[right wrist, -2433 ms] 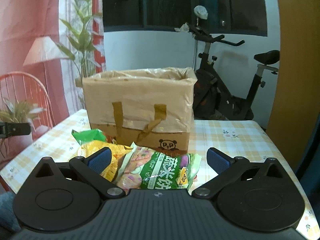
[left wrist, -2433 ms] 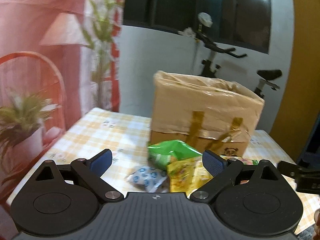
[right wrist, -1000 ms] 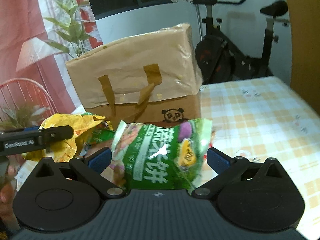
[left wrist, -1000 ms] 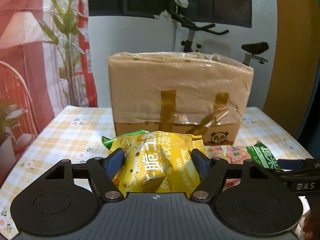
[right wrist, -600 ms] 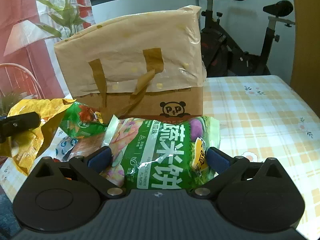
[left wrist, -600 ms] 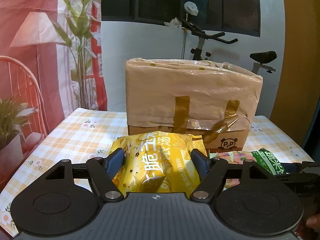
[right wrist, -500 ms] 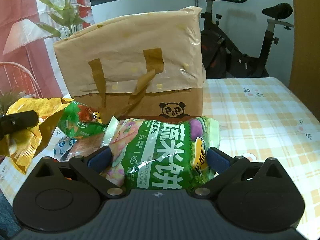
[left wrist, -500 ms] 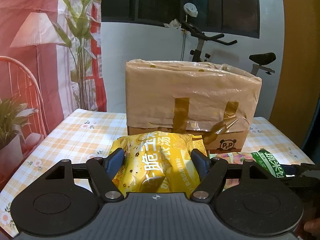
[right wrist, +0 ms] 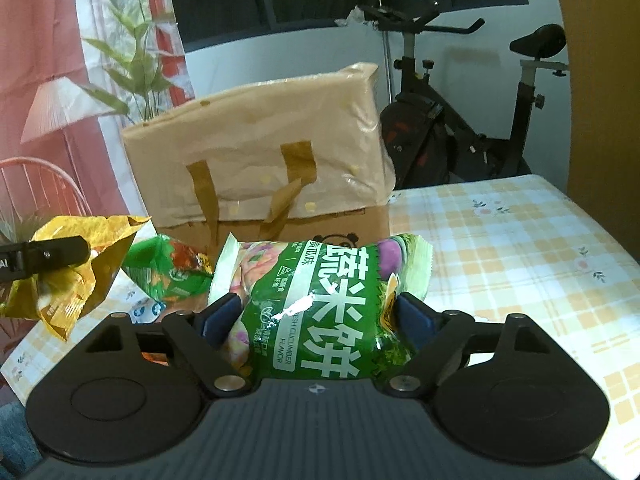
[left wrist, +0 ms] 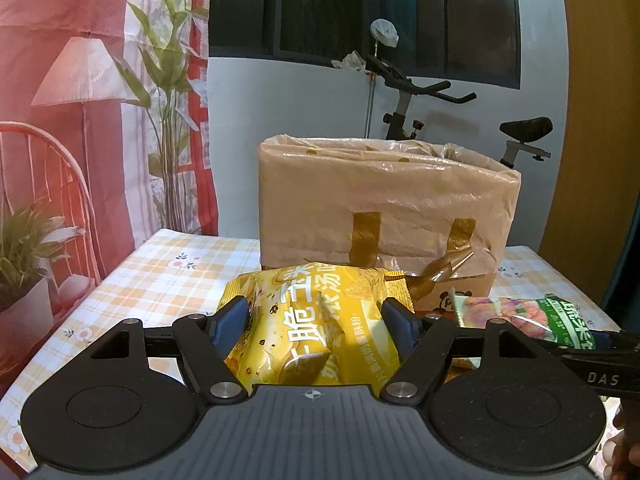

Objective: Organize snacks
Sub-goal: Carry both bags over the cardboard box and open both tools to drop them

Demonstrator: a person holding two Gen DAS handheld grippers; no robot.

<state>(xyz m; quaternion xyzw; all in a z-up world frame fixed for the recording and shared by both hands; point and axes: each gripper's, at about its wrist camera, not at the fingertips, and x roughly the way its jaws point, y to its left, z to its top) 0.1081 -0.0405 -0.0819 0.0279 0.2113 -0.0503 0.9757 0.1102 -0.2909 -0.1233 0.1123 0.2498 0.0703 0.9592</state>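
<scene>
Gripping yellow snack bag (left wrist: 316,324) left, fingers (right wrist: 224,314) closing on green rice-cracker bag (right wrist: 320,300) right

We see a yellow snack packet (left wrist: 316,320), puffed and crinkled with white lettering, pinched at both sides between blue fingers (left wrist: 230,318) and lifted in front of the brown box (left wrist: 384,208). A green rice-cracker packet (right wrist: 320,308) sits lengthwise between the other closing fingers (right wrist: 412,316), which dent its sides. Behind it on the checked tabletop (right wrist: 500,240) lie a smaller green packet (right wrist: 172,268) and a blue-and-white one (right wrist: 146,310).
</scene>
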